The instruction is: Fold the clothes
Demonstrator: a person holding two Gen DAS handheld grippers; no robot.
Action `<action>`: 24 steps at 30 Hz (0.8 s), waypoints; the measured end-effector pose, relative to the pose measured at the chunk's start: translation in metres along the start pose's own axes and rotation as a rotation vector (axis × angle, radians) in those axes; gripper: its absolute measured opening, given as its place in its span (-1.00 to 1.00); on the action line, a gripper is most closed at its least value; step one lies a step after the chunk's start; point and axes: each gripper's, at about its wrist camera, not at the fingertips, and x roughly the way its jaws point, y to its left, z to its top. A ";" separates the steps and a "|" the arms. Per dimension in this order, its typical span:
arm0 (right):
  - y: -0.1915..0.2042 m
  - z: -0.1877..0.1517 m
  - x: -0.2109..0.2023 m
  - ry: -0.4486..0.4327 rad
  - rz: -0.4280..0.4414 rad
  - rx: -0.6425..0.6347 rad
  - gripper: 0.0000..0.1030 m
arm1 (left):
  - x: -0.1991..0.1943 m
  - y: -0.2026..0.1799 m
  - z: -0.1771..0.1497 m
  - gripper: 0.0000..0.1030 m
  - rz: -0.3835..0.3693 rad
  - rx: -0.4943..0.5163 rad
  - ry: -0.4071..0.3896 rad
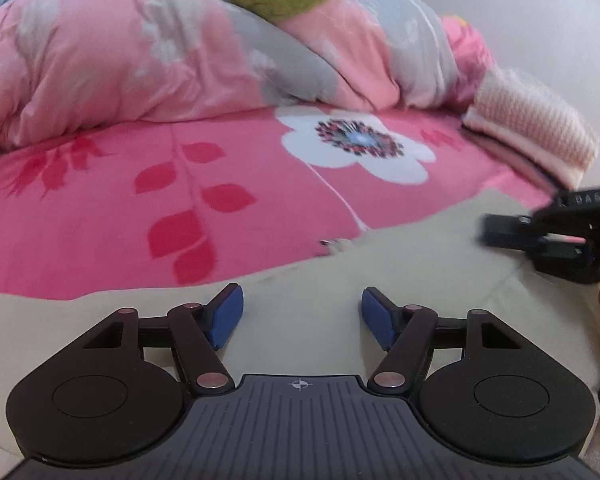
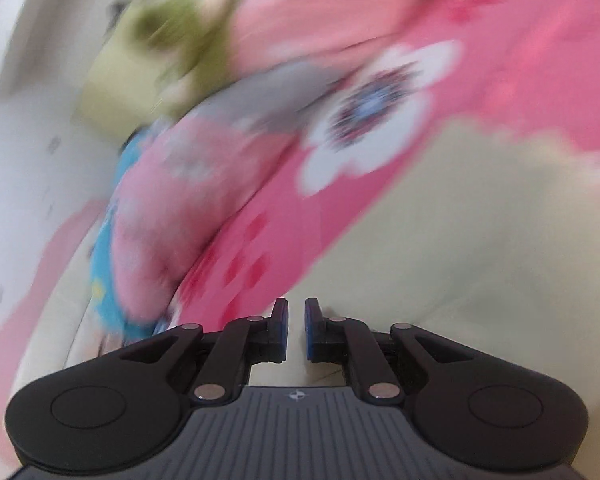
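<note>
Bed with pink floral sheet [image 1: 260, 184]; bunched pink-grey duvet [image 1: 140, 52] heaped along its far side. Cream garment [image 1: 308, 272] spread flat on the sheet at the near edge, under both tools; no fold in it that I can make out, so this piece looks barely begun. One folded pink-white item [image 1: 536, 128] sits beyond it to the right, likely finished. Left gripper [image 1: 302, 316]: fingers well apart, empty, over the cream cloth. Right gripper [image 2: 296, 328]: fingers nearly together; view blurred, seemingly nothing between them.
</note>
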 end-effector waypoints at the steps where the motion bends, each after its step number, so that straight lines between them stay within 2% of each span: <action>1: -0.012 0.007 -0.012 -0.049 -0.022 0.028 -0.89 | -0.004 0.004 0.001 0.31 0.030 -0.003 -0.007; 3: -0.034 0.019 -0.037 -0.145 -0.064 0.066 -0.91 | -0.013 0.013 0.002 0.29 0.102 -0.003 -0.017; 7: -0.058 0.023 -0.079 -0.295 -0.254 0.118 -0.80 | -0.045 0.030 0.001 0.33 0.198 -0.052 -0.037; 10: -0.088 0.011 -0.117 -0.372 -0.148 0.314 -0.79 | -0.079 0.036 -0.003 0.35 0.234 -0.091 -0.064; 13: -0.089 -0.003 -0.151 -0.418 -0.085 0.352 -0.77 | -0.113 0.033 -0.017 0.38 0.234 -0.127 -0.086; 17: -0.061 -0.019 -0.174 -0.403 0.004 0.260 -0.65 | -0.143 0.021 -0.041 0.40 0.221 -0.156 -0.098; 19: -0.045 -0.027 -0.172 -0.349 0.043 0.211 -0.51 | -0.149 0.018 -0.057 0.40 0.209 -0.187 -0.094; 20: -0.038 -0.030 -0.170 -0.319 0.062 0.186 -0.50 | -0.152 0.017 -0.065 0.40 0.205 -0.203 -0.091; 22: -0.031 -0.040 -0.165 -0.255 0.077 0.152 -0.49 | -0.153 0.017 -0.080 0.40 0.208 -0.225 -0.073; 24: -0.032 -0.050 -0.164 -0.212 0.040 0.137 -0.49 | -0.153 0.020 -0.095 0.40 0.213 -0.249 -0.051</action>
